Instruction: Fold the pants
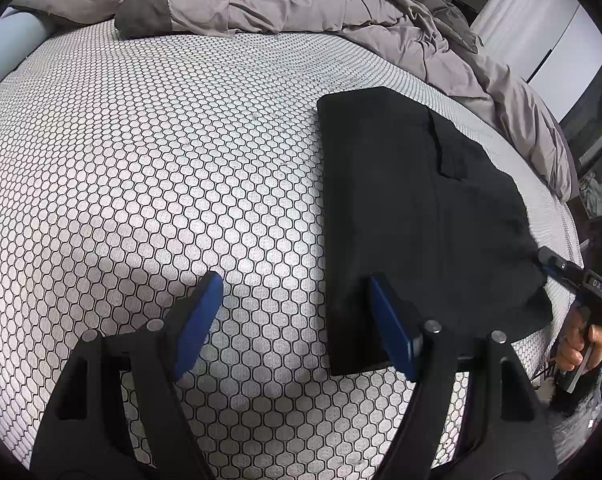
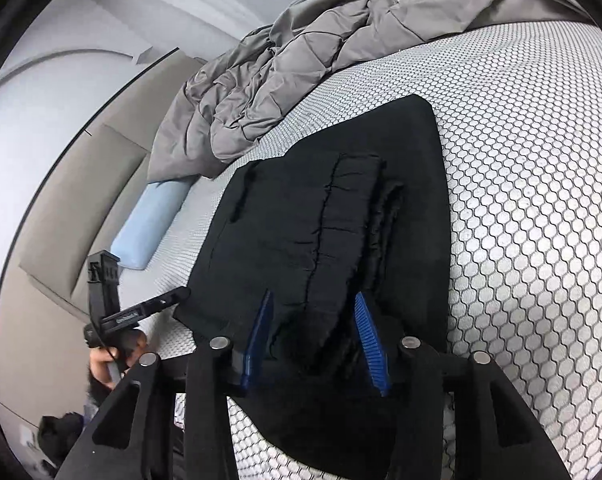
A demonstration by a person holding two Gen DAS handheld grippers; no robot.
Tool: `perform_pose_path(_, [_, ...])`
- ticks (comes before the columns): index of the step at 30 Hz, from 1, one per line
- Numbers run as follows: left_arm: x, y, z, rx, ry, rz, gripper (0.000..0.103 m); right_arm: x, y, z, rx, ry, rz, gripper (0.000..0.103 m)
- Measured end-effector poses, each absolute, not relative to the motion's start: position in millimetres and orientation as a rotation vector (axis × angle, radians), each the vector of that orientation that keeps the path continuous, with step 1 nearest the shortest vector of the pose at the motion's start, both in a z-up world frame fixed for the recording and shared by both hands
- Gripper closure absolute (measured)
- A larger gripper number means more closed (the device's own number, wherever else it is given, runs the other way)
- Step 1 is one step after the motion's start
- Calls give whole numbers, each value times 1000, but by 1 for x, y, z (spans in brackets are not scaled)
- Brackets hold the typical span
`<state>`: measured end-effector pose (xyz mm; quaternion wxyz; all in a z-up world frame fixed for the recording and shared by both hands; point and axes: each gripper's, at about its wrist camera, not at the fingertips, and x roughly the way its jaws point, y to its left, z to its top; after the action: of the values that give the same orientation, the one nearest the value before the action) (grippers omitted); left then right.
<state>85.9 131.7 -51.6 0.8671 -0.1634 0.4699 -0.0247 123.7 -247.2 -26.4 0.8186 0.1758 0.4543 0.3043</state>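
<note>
Honeycomb-patterned mattress [image 1: 149, 168] fills the near ground; the left gripper [image 1: 293, 316] hovers over it, jaws wide and empty, one finger over the edge of the black pants [image 1: 413, 208]. The right gripper [image 2: 313, 344] – jaws spread – straddles a bunched fold of the pants [image 2: 321, 216]. Beyond lies a rumpled grey duvet [image 1: 293, 4]

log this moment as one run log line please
stage: pants folded on mattress | left gripper: open, empty | right gripper: open over pants | grey duvet behind
</note>
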Motion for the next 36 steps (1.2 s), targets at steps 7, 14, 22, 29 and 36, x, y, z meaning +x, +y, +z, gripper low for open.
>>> perform_pose_path(7, [84, 131, -52, -344, 984, -56, 31, 99, -226, -2, 182, 915, 615, 98])
perform_pose_path(14, [84, 133, -52, -344, 988, -57, 31, 118, -254, -25, 336, 1037, 589, 67])
perform_pose_path(22, [88, 130, -53, -332, 989, -48, 30, 142, -251, -58, 467, 1081, 723, 53])
perform_pose_path(29, [88, 131, -52, -334, 985, -52, 30, 116, -240, -9, 391, 952, 782, 90])
perform_pose_path(36, [87, 134, -52, -340, 987, -62, 29, 87, -228, -5, 152, 1011, 611, 87])
